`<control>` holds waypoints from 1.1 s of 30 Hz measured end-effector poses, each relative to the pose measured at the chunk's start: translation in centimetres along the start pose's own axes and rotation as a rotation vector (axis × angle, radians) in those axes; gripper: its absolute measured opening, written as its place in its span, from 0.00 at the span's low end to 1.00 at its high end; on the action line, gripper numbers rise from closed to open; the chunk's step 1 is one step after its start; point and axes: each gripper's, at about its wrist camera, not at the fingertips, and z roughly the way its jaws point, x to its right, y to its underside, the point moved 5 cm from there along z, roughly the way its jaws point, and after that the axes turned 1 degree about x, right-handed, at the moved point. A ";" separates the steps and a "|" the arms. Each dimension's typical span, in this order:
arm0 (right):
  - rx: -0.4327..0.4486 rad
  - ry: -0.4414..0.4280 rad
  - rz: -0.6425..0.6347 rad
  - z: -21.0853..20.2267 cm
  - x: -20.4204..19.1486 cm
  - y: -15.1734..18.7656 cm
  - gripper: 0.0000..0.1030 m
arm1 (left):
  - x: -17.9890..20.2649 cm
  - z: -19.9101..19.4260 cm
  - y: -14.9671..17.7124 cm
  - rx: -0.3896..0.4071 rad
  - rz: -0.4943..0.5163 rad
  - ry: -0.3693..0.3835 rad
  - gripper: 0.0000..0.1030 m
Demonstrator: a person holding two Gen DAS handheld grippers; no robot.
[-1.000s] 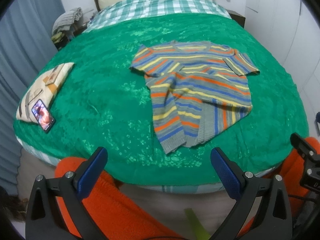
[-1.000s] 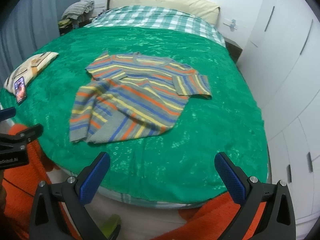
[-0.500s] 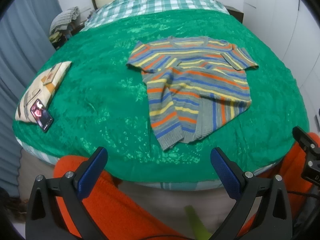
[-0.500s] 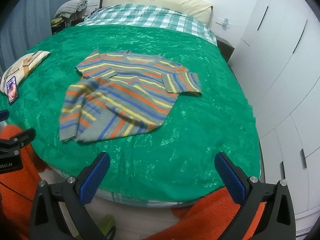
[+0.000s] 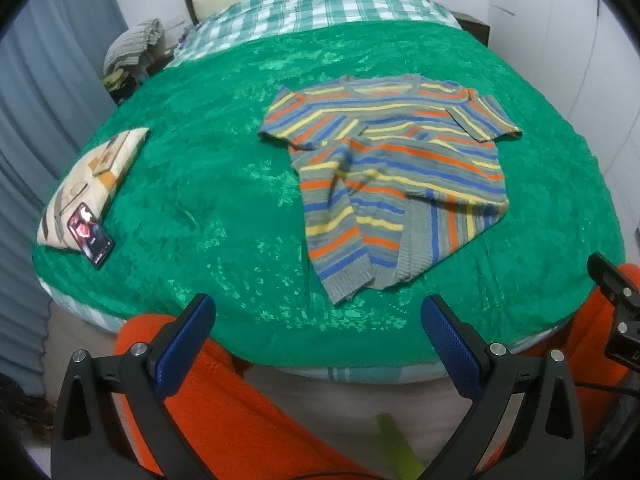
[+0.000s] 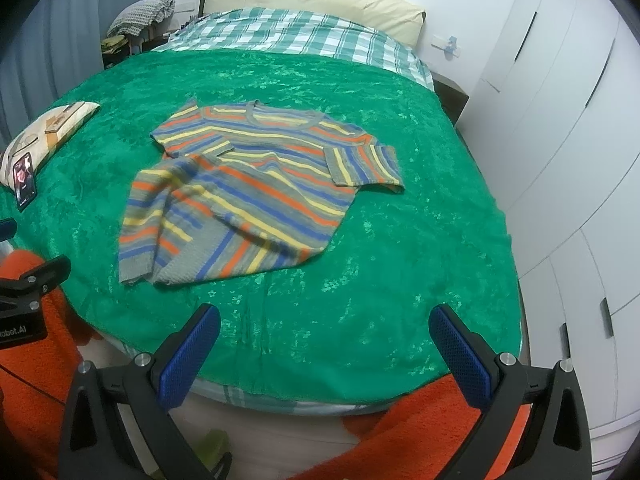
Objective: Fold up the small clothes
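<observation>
A small striped sweater [image 5: 394, 176] in grey, blue, orange and yellow lies on the green bedspread [image 5: 208, 184]. Its left side and long sleeve are folded over the body, and the right short sleeve lies flat. It also shows in the right wrist view [image 6: 256, 192]. My left gripper [image 5: 316, 320] is open and empty, held back off the bed's near edge. My right gripper [image 6: 326, 332] is open and empty, also back from the near edge, to the right of the sweater.
A patterned cushion [image 5: 84, 184] with a lit phone [image 5: 90, 236] lies at the bed's left edge. Checked bedding [image 5: 320, 4] and a pillow lie at the far end. White wardrobe doors [image 6: 568, 128] stand on the right. Orange sleeves [image 5: 224, 408] show below the grippers.
Both grippers have drifted a little, so the sweater sits slightly higher and further right in each view. The sweater itself has not moved. Both grippers stay open.
</observation>
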 end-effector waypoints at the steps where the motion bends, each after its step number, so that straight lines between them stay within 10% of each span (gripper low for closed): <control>1: -0.003 -0.002 -0.001 0.1 0.0 0.0 1.00 | -0.1 -0.1 0.0 0.004 0.002 -0.004 1.00; 33: -0.013 -0.034 -0.027 0.2 -1.3 0.1 1.00 | 0.1 0.3 0.2 -0.010 0.021 -0.041 1.00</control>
